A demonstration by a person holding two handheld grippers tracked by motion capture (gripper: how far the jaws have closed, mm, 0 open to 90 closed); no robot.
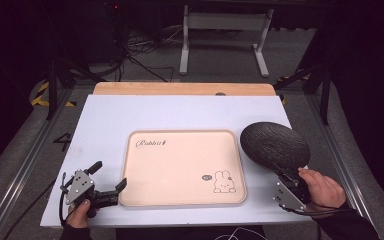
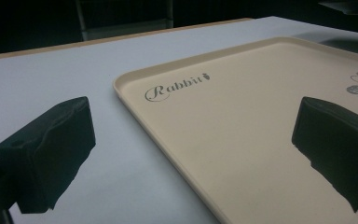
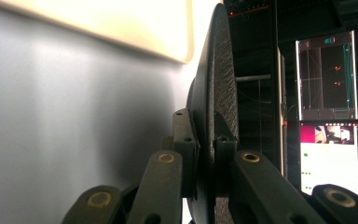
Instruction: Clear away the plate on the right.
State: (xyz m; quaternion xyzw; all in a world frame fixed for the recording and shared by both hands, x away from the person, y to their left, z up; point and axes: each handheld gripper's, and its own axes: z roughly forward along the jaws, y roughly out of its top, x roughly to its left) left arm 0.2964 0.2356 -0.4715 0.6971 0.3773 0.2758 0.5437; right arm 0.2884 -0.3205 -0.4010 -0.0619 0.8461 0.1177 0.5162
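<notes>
A black textured plate (image 1: 274, 145) hangs just above the table's right side, lifted by its near rim. My right gripper (image 1: 284, 172) is shut on that rim; in the right gripper view its jaws clamp the plate (image 3: 223, 93) edge-on at the gripper (image 3: 207, 154). A cream tray (image 1: 180, 167) with a rabbit drawing and the word "Rabbit" lies flat in the middle of the white table. My left gripper (image 1: 111, 176) rests at the tray's near left corner, open, one jaw over the tray (image 2: 242, 130) and one over the table, nothing between its fingers (image 2: 46, 149).
The white table top (image 1: 105, 125) has a wooden strip along its far edge. Beyond it are a white metal stand (image 1: 225, 35) and cables on the dark floor. Lit monitor screens (image 3: 328, 116) stand off to the side in the right gripper view.
</notes>
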